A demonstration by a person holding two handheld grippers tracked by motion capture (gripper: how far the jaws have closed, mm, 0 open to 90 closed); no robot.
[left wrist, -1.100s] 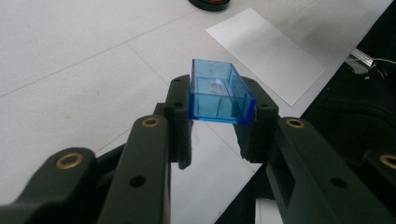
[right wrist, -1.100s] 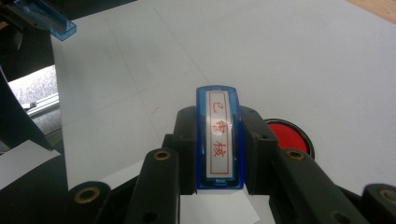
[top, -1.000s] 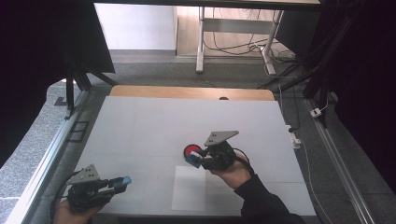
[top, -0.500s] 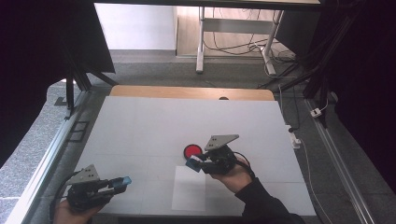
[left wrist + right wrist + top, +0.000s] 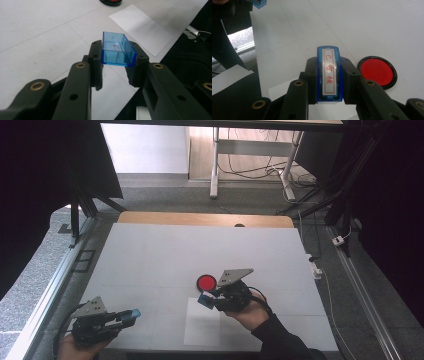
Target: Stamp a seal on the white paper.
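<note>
Here, stamp [image 5: 329,75] clamped between right gripper [image 5: 329,75] fingers [image 5: 312,75], beside ink pad [image 5: 377,72].

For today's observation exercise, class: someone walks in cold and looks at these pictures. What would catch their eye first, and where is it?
Probably the red ink pad, a bright disc near the middle of the white table. Next, the blue stamp clamped in the right gripper just beside the pad, over a sheet of paper, with red characters on its face. Last, the clear blue cap held in the left gripper at the table's near left corner.
</note>
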